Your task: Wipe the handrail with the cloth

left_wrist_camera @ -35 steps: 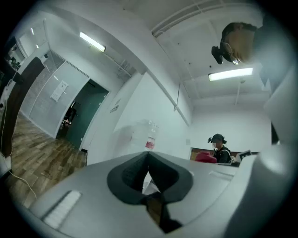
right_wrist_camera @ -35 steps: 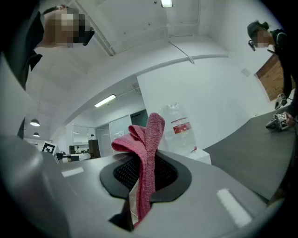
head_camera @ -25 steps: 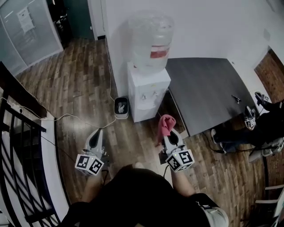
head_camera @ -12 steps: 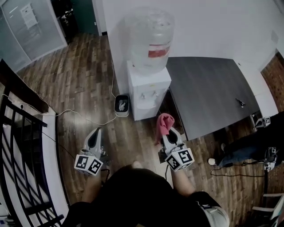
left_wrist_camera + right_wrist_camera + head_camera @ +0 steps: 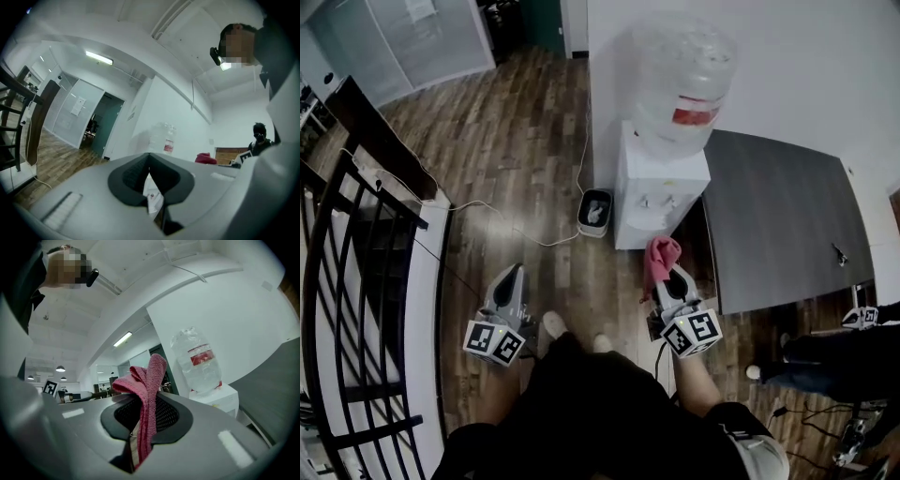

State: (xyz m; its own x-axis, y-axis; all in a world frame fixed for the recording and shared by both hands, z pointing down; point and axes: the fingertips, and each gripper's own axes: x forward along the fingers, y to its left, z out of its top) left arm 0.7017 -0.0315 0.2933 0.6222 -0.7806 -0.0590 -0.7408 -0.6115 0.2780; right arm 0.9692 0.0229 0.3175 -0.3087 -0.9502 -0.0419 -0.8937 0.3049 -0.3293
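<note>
The right hand-held gripper is clamped on the pink cloth, the left hand-held gripper closed and empty, the handrail well apart at left (likely risk: bunched fabric slipping free under wiping drag).

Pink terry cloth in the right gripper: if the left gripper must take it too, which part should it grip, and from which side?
Probably the loose bunched end of the pink terry cloth that stands up beyond the right gripper, whose jaws are clamped on the lower part. The left gripper, now shut, should open and come from the person's left, across that end.
</note>
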